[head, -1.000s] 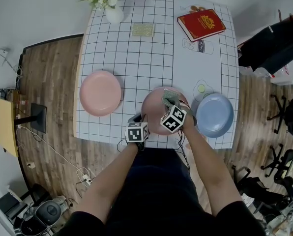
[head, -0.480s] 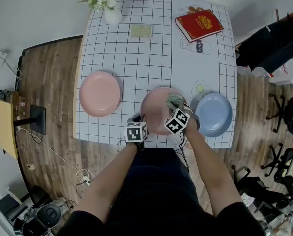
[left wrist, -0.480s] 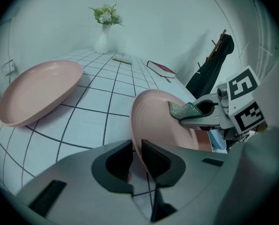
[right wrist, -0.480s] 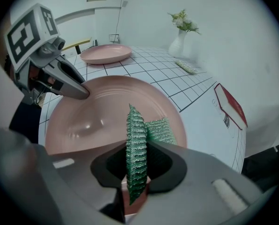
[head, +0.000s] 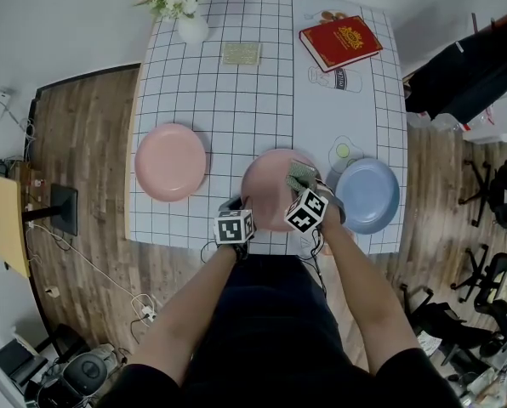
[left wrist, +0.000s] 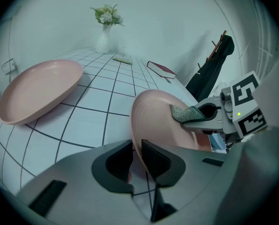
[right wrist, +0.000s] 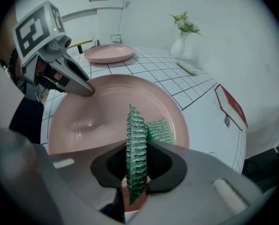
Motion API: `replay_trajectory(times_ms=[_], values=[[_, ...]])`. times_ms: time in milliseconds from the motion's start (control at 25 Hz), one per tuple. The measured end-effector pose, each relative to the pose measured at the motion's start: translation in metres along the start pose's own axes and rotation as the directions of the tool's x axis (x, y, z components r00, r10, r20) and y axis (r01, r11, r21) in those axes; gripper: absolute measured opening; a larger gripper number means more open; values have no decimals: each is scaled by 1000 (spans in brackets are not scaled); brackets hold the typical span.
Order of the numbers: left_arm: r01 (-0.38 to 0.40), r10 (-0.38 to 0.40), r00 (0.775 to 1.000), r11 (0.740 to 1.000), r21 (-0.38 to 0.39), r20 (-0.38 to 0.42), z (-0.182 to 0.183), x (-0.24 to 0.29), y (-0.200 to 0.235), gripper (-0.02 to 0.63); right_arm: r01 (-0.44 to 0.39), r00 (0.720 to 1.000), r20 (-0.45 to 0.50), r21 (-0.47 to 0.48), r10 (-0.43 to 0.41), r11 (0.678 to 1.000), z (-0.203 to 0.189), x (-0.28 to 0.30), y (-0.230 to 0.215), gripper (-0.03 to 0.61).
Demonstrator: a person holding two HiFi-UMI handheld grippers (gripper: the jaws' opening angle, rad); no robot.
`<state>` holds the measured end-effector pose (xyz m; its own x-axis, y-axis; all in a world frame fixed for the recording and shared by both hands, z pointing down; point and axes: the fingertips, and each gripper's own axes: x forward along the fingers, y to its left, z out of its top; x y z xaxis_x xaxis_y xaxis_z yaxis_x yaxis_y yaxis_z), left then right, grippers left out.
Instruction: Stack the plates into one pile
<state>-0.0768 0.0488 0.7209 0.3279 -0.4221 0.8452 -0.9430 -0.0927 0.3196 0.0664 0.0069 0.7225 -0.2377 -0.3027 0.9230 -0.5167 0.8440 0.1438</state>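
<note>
Pinching the near rim of the middle pink plate, our left tongs are closed on it, with the thin edge caught between the two dark jaws. Our right tongs grip the same plate on its right side, and the green pads squeeze the rim between them. So both tongs hold one plate, and we cannot tell if it has left the table yet.

Just beside it on the right lies the blue plate. Well apart on the left lies the other pink plate. The three plates sit in a row near our edge of the table, each one alone.

We think no pile has been started. It looks like the first plate is only now being picked up, so nearly all the stacking is left: this plate must go onto another, then the last one joins them.
</note>
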Motion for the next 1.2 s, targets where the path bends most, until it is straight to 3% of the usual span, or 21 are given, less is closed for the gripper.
replay_trajectory(times_ms=[560, 720, 1200], values=[[27, -26, 999, 999, -35, 21, -1, 0, -1, 62, -41, 998, 43, -90, 45, 995, -8, -12, 34, 78], [39, -38, 999, 996, -81, 18, -10, -5, -1, 111, -40, 998, 40, -102, 44, 994, -8, -10, 38, 78], [78, -74, 997, 985, -156, 35, -39, -16, -23, 114, -16, 998, 62, -142, 25, 990, -7, -10, 41, 80]])
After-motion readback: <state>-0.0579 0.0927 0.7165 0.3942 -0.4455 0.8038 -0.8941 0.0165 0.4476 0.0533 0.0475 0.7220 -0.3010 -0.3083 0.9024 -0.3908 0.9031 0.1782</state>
